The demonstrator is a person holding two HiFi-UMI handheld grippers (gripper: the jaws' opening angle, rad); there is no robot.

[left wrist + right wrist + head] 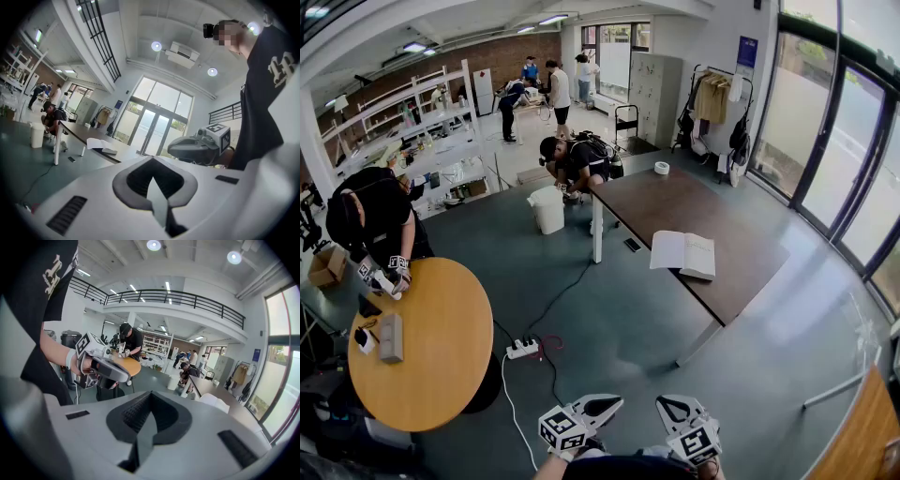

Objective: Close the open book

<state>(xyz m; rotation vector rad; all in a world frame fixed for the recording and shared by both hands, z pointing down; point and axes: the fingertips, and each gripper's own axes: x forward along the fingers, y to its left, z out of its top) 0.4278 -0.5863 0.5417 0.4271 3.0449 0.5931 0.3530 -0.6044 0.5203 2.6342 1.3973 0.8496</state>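
Two grippers sit at the near edge of the head view, well apart from the work. The left gripper (614, 401) and the right gripper (664, 403) are held low, tips angled towards each other, above the grey floor (609, 319). Each gripper's own view shows its jaws pressed together to a thin seam with nothing between them.

The open book (682, 254) lies flat on the long brown counter (675, 202), in its near half, pages up. It is far from both grippers and nothing touches it. In the left gripper view it shows as a small white shape on the counter, off to the left. The pale shape on the counter in the right gripper view is probably the same book, though it is too soft to be sure.

A roll of tape (661, 168) stands at the brown counter's far end. A crouching person (572, 157) works at its far left corner, near a white bin (548, 209). To the left, a round wooden counter (417, 347) carries a few small things, with a second person (370, 220) bent over its far edge. A white power strip (522, 349) lies on the floor between the round wooden counter and the grippers, cables trailing from it.
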